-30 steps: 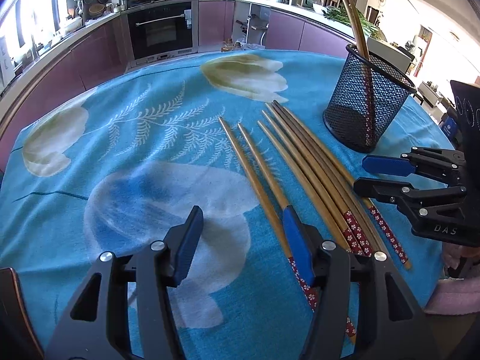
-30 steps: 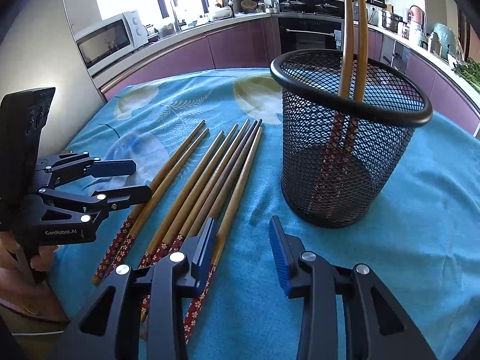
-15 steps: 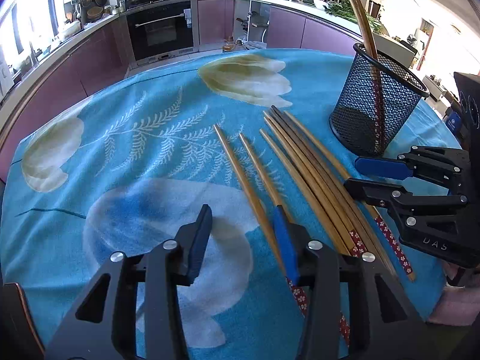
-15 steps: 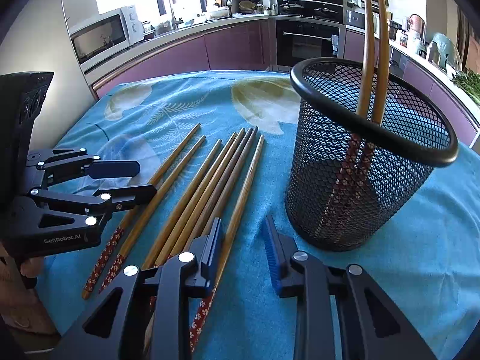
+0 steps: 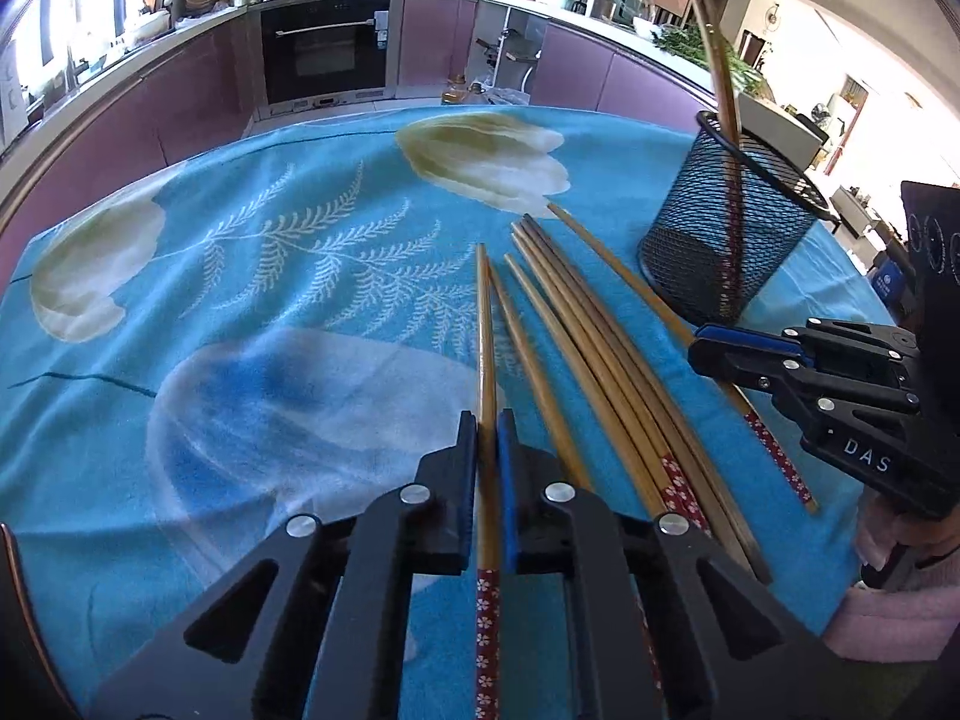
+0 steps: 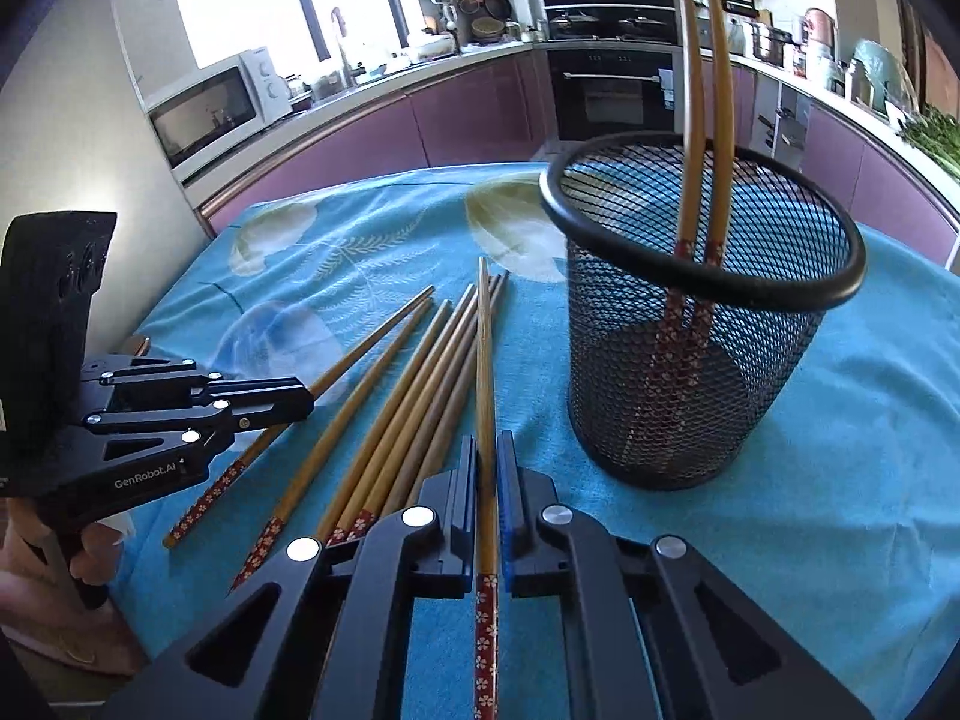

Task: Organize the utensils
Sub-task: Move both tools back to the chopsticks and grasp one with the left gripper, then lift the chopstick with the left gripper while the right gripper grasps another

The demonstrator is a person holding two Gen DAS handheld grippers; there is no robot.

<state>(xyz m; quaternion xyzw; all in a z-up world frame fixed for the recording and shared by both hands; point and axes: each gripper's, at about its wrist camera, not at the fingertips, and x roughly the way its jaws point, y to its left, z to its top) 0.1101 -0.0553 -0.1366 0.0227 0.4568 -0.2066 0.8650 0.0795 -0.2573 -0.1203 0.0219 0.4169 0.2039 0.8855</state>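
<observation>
Several wooden chopsticks (image 5: 591, 354) with red flowered ends lie side by side on the blue tablecloth (image 5: 252, 300). My left gripper (image 5: 487, 420) is shut on the leftmost chopstick (image 5: 483, 324), which runs straight out between its pads. My right gripper (image 6: 487, 444) is shut on the rightmost chopstick (image 6: 483, 348), close to its red end. A black mesh cup (image 6: 690, 396) stands upright just right of it, with two chopsticks (image 6: 696, 120) leaning inside. Each gripper also shows in the other's view, as the left gripper (image 6: 303, 402) and the right gripper (image 5: 696, 351).
The table's near edge runs just below both grippers. A hand (image 6: 90, 546) holds the left gripper and a pink sleeve (image 5: 888, 618) sits behind the right one. Purple kitchen cabinets, an oven (image 5: 327, 54) and a microwave (image 6: 210, 108) stand beyond the table.
Both grippers' jaws have closed from partly open, each onto one chopstick. The two held chopsticks now point straight out along the fingers. Neither hand has shifted much.
</observation>
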